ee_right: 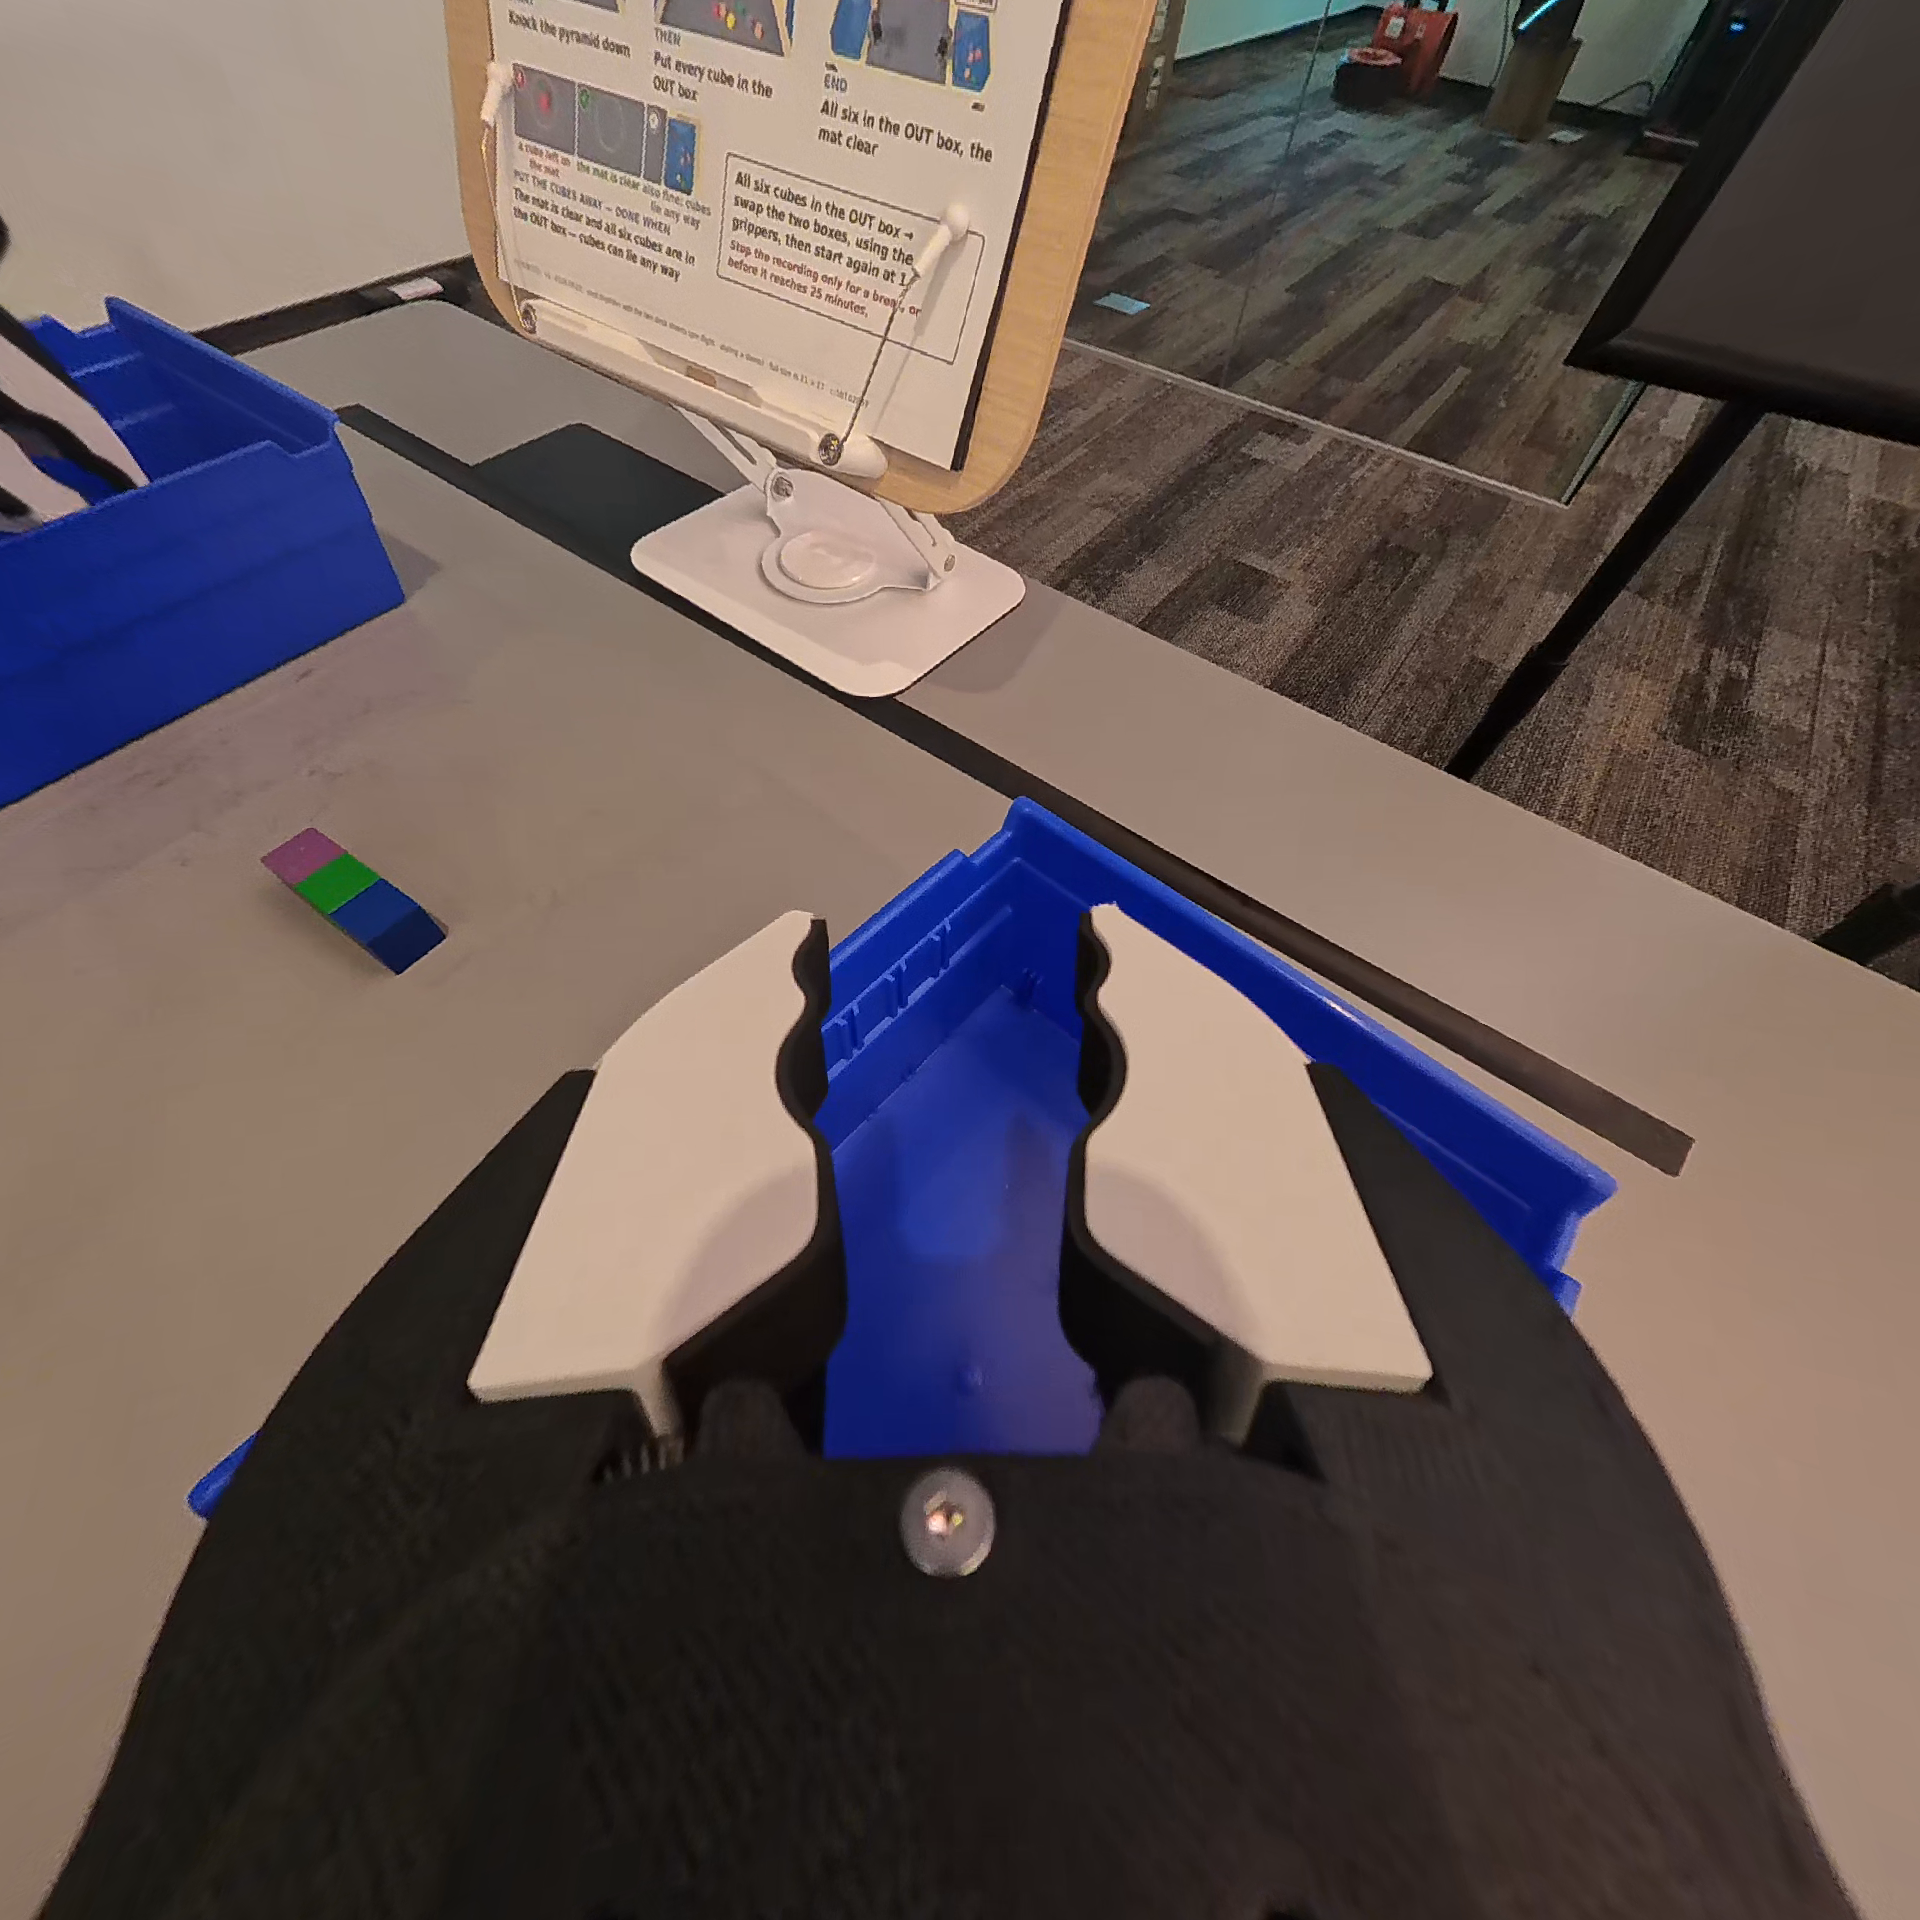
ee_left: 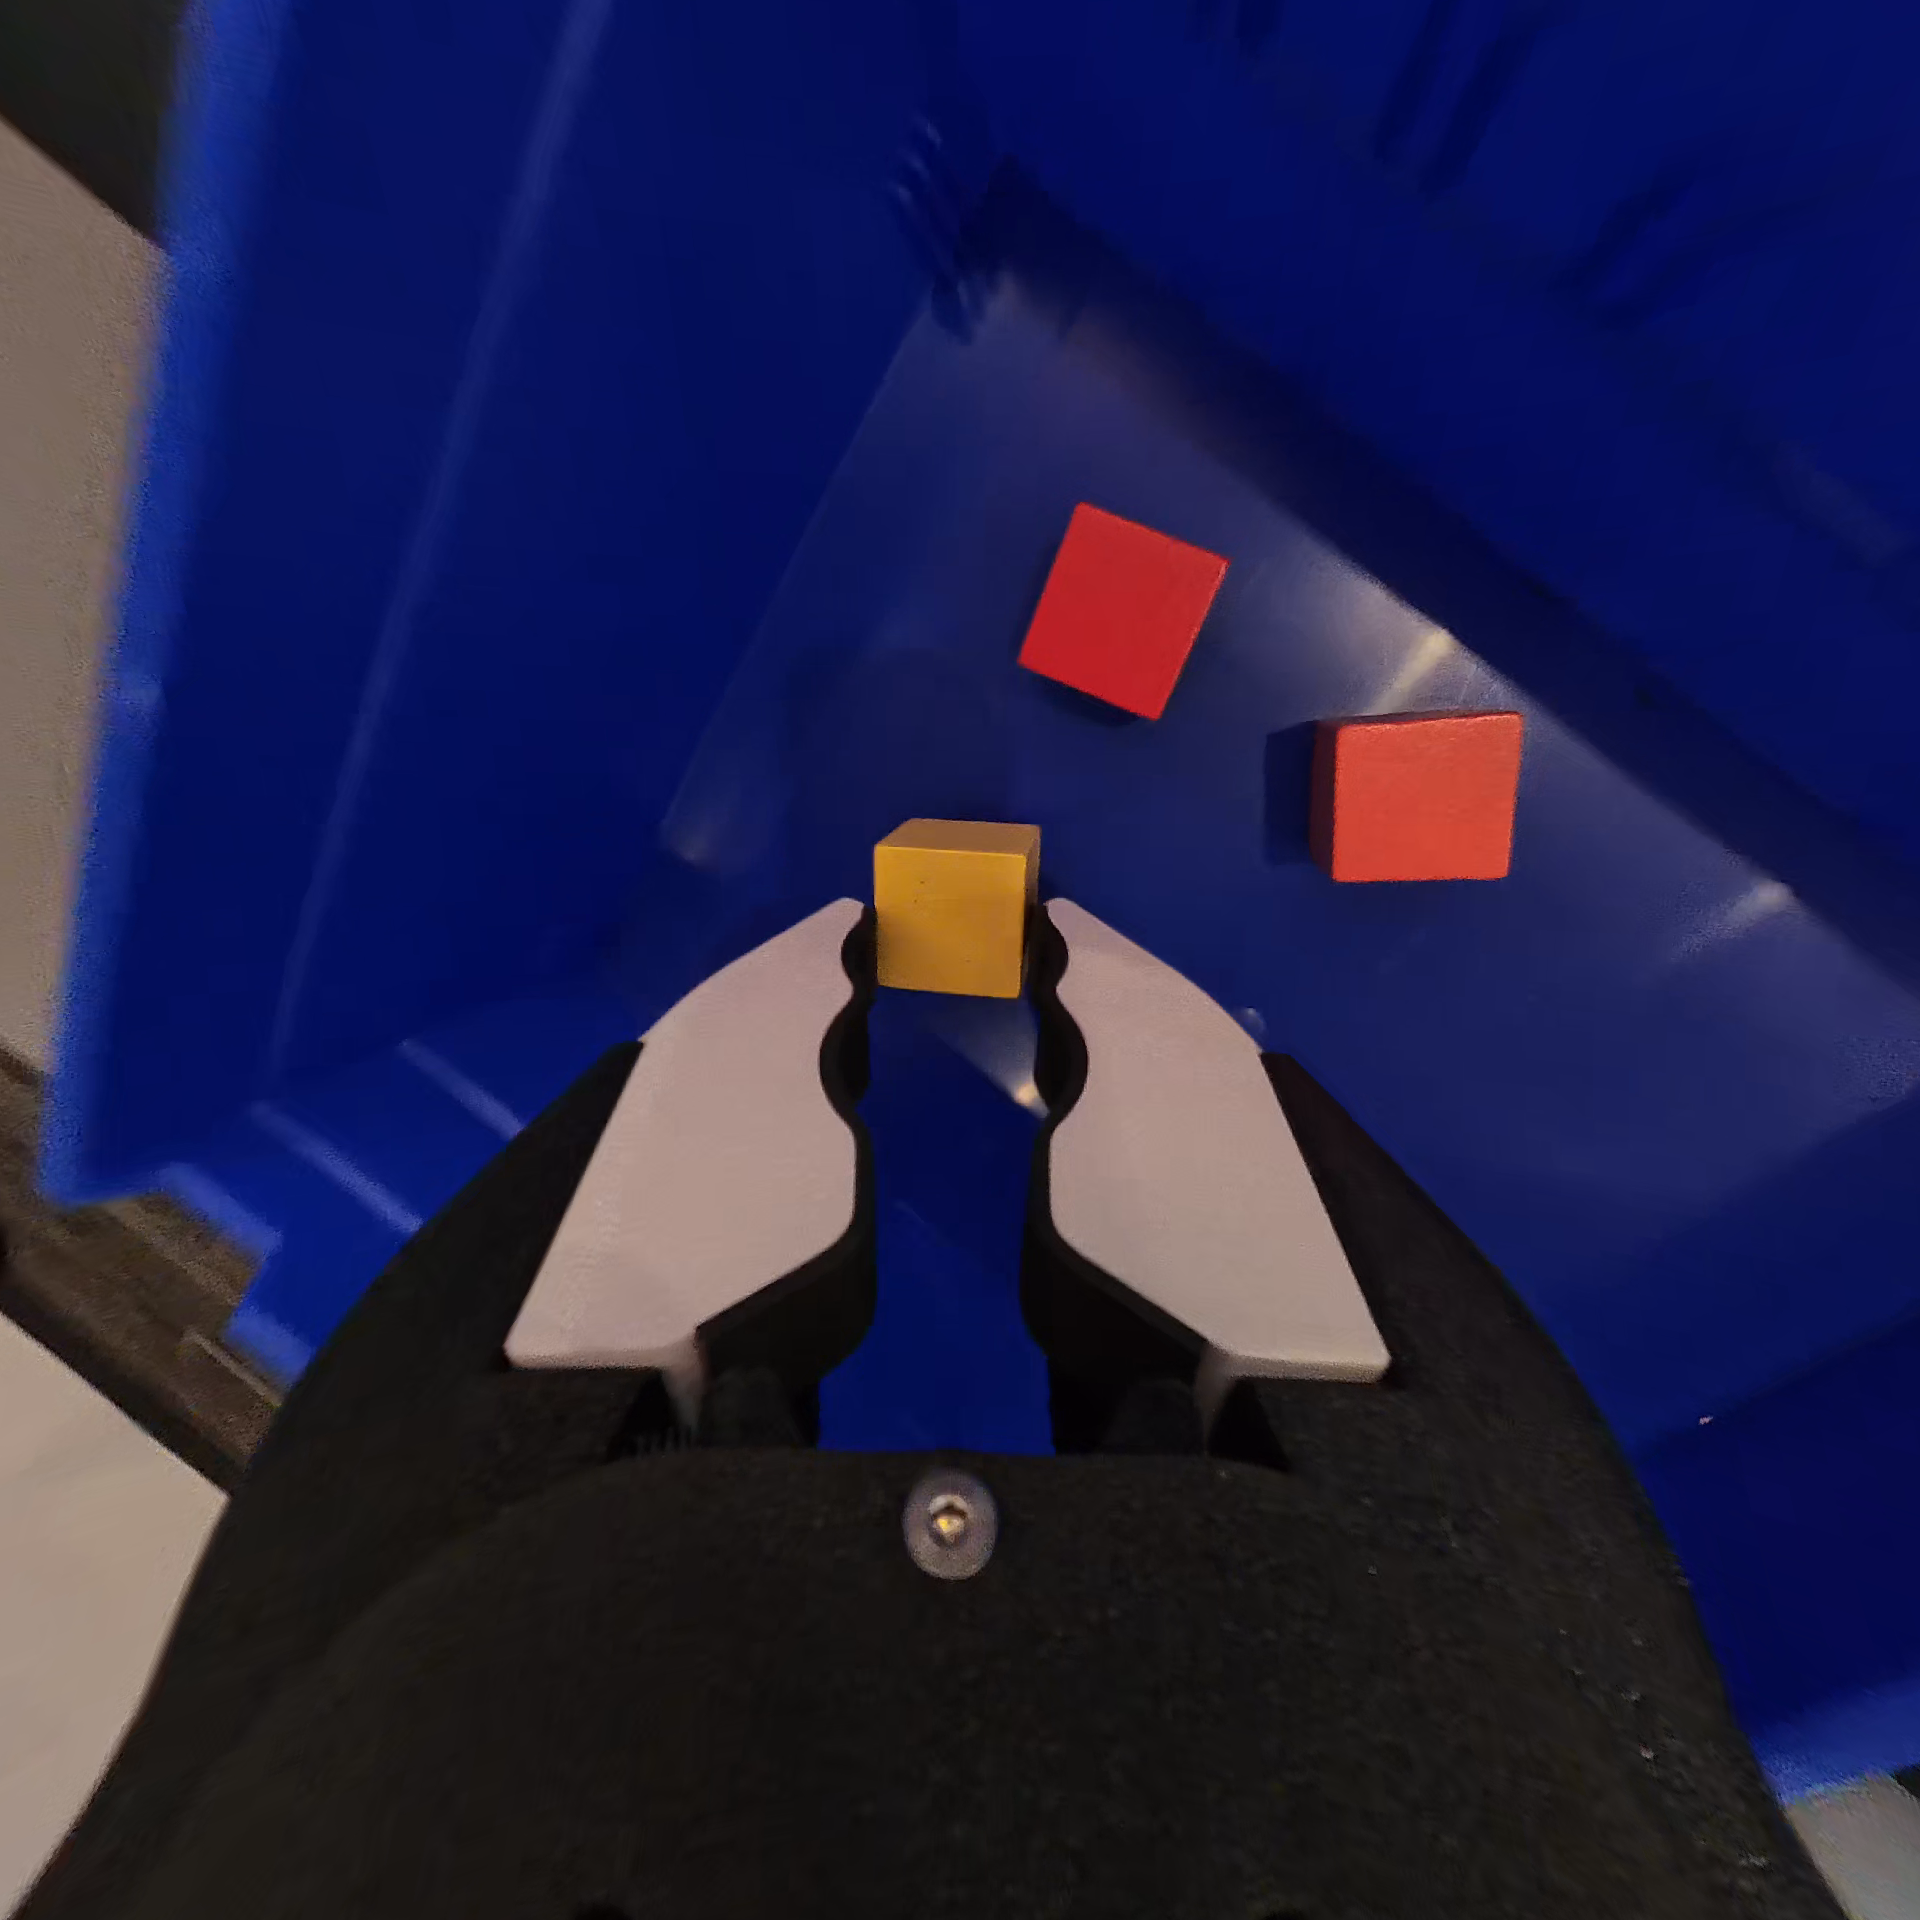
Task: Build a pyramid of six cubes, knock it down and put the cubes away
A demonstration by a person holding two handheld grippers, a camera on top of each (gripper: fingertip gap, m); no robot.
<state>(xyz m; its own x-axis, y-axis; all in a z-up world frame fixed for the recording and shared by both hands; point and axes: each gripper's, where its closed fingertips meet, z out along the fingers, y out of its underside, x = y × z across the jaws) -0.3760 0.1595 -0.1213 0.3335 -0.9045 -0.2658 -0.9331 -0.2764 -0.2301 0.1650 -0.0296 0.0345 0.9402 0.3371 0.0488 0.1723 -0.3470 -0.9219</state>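
Filling much of the right wrist view, the black body of the right gripper [ee_right: 951, 920] hides the near part of a blue bin [ee_right: 1351, 1029] beneath it; its jaws stand apart with nothing between them. Over another blue bin [ee_left: 520, 520], the left gripper [ee_left: 954, 906] pinches a yellow cube [ee_left: 951, 909] at its fingertips, with two red cubes [ee_left: 1122, 611] [ee_left: 1415, 798] on the bin floor beyond. A purple, green and blue row of cubes [ee_right: 348, 896] sits on the grey table [ee_right: 623, 810], near a document stand [ee_right: 831, 582]
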